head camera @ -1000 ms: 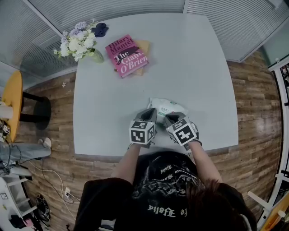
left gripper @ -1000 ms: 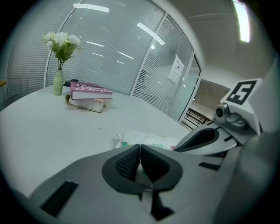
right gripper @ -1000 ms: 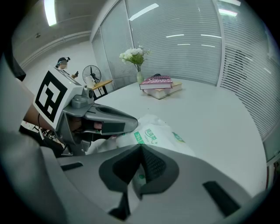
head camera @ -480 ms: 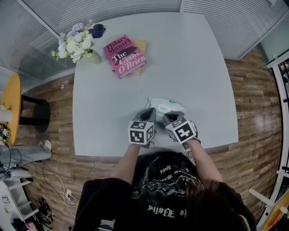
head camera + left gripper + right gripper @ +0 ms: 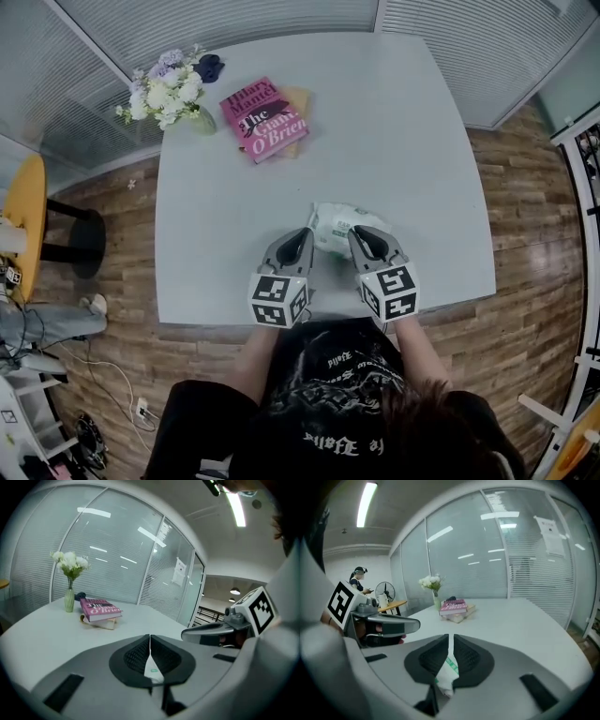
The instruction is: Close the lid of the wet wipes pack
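Observation:
The white wet wipes pack (image 5: 343, 223) with green print lies near the table's front edge, between my two grippers. My left gripper (image 5: 306, 234) reaches its left end and is shut on a thin fold of white film (image 5: 153, 670). At the right end, my right gripper (image 5: 359, 234) has crumpled white and green pack film (image 5: 448, 671) between its pads. The right jaws are opening, with a narrow slit showing above the film. The pack's lid is hidden from every view.
A pink book (image 5: 264, 117) lies on another book at the back left of the pale table (image 5: 403, 141). A vase of white flowers (image 5: 169, 89) and a dark object (image 5: 210, 64) stand beside it. A yellow stool (image 5: 23, 216) stands left of the table.
Both grippers have risen towards the head camera and tilted, their marker cubes now larger and lower in the picture. The pack stays between them.

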A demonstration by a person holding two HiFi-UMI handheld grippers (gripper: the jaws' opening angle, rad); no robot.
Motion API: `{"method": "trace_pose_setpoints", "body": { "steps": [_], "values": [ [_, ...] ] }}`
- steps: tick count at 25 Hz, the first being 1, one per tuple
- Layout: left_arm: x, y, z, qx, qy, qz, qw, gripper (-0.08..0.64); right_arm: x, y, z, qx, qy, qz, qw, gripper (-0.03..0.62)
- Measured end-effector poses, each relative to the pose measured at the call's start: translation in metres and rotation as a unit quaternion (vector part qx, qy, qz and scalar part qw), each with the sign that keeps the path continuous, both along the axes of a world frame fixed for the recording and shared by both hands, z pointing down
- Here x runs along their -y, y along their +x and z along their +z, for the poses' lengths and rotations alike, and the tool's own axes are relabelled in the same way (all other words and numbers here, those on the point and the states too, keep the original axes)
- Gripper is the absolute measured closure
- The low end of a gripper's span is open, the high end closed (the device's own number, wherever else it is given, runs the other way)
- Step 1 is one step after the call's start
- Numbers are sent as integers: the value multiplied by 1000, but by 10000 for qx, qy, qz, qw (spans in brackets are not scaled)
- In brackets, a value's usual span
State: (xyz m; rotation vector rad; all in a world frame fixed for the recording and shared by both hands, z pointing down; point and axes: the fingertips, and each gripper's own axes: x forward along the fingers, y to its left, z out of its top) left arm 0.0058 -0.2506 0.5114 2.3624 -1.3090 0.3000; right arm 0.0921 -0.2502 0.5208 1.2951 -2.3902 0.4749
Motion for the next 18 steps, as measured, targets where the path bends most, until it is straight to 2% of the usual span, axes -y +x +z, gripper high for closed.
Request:
{"method": "trace_pose_setpoints", "body": {
  "steps": [3, 6, 18],
  "values": [
    [-9, -12, -27, 165, 435, -95, 9989, 552, -4, -5, -30, 146, 654, 188, 9976, 571],
    [-20, -21, -48, 225, 741, -137, 9969, 552, -13, -9, -47, 149, 1033, 362, 9939, 582],
    [-30, -38, -65, 165, 1013, -89, 9947, 552, -24, -24, -70, 62, 1457, 603, 9875, 594]
  ]
}}
